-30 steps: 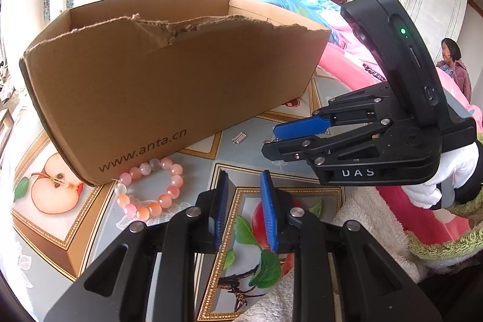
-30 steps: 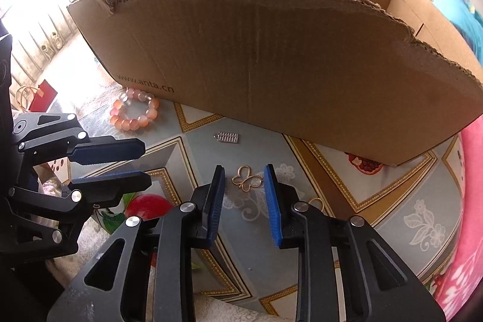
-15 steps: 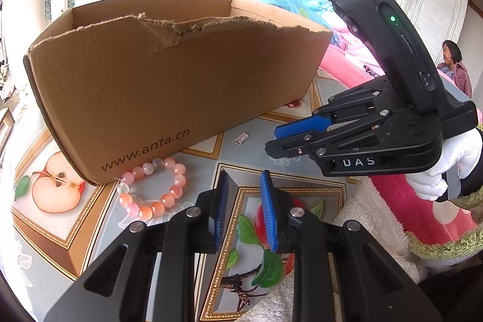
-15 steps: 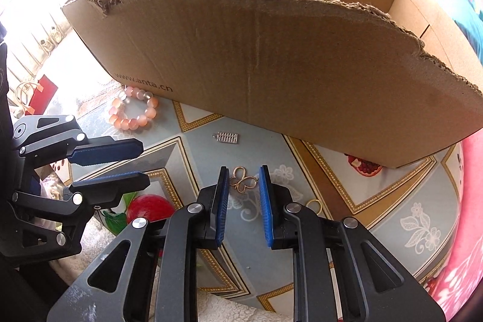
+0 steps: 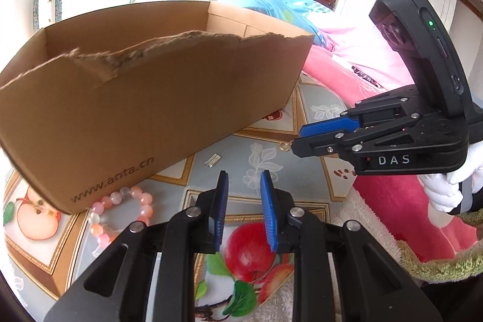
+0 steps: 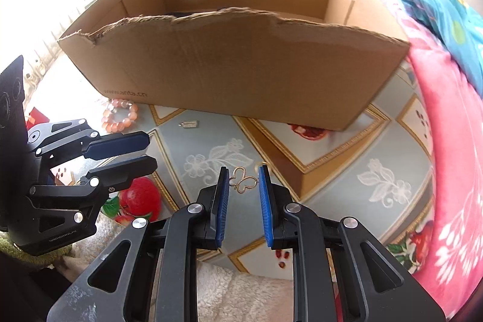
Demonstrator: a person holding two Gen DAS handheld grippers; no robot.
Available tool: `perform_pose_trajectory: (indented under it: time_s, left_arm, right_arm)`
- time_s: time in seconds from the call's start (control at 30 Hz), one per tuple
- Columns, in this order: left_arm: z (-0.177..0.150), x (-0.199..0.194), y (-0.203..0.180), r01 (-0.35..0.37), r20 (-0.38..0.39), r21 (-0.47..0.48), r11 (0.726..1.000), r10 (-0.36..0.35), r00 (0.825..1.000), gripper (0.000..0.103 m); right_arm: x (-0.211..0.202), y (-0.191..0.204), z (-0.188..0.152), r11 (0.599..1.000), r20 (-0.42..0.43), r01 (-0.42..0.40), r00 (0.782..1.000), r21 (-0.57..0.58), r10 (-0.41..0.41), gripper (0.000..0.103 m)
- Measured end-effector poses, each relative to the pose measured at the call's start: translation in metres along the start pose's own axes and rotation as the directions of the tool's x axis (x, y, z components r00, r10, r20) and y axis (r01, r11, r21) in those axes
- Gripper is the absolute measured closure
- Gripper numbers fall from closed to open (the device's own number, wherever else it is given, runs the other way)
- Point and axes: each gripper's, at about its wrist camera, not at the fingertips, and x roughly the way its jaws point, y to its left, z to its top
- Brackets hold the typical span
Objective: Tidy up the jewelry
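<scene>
A gold butterfly-shaped pendant [image 6: 244, 182] hangs between the tips of my right gripper [image 6: 243, 174], which is shut on it and holds it above the table. In the left wrist view the right gripper [image 5: 297, 138] is at the right, with a gold bit at its tips. My left gripper [image 5: 242, 180] is open and empty over the table; it also shows in the right wrist view [image 6: 149, 152]. A pink bead bracelet [image 5: 120, 212] [image 6: 120, 119] lies by the torn cardboard box [image 5: 145, 98] [image 6: 241, 65]. A small silver charm [image 5: 212, 160] [image 6: 189, 124] lies in front of the box.
The table [image 6: 347, 171] has a fruit-and-flower patterned cloth. A pink blanket [image 6: 446, 156] lies to the right. A white fluffy towel [image 6: 241, 288] lies at the near edge. Something dark lies inside the box.
My right gripper closed on the butterfly pendant and lifted it off the table, pulling back from the box. The left gripper shifted slightly and stays open.
</scene>
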Motion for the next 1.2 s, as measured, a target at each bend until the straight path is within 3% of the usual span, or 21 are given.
perform_pose_trajectory:
  time_s: [0.23,0.53,0.7,0.8,1.2]
  left_arm:
    - [0.025,0.038,-0.032,0.034,-0.024,0.122,0.992,-0.032,0.999,0.082]
    - [0.034,0.077,-0.053,0.008,-0.104,0.315,0.949,0.026,0.994,0.082]
    - [0.036,0.085,-0.055,0.017,-0.133,0.356,0.934,0.033,0.991,0.084]
    - [0.038,0.088,-0.058,0.025,-0.139,0.368,0.929,0.029,0.99,0.092]
    - [0.042,0.093,-0.068,0.001,-0.137,0.398,0.917,0.058,0.989,0.094]
  right_arm:
    - [-0.016,-0.031,-0.017,0.994,0.056,0.026,0.998,0.102,-0.031,0.085]
    - [-0.022,-0.04,-0.029,0.99,0.099,-0.028,0.995,0.136,0.015,0.085]
    - [-0.018,-0.048,-0.03,0.986,0.114,-0.065,0.992,0.152,0.048,0.085]
    - [-0.014,-0.054,-0.029,0.984,0.116,-0.081,0.991,0.156,0.063,0.085]
    - [-0.013,-0.065,-0.029,0.98,0.146,-0.11,0.986,0.166,0.086,0.085]
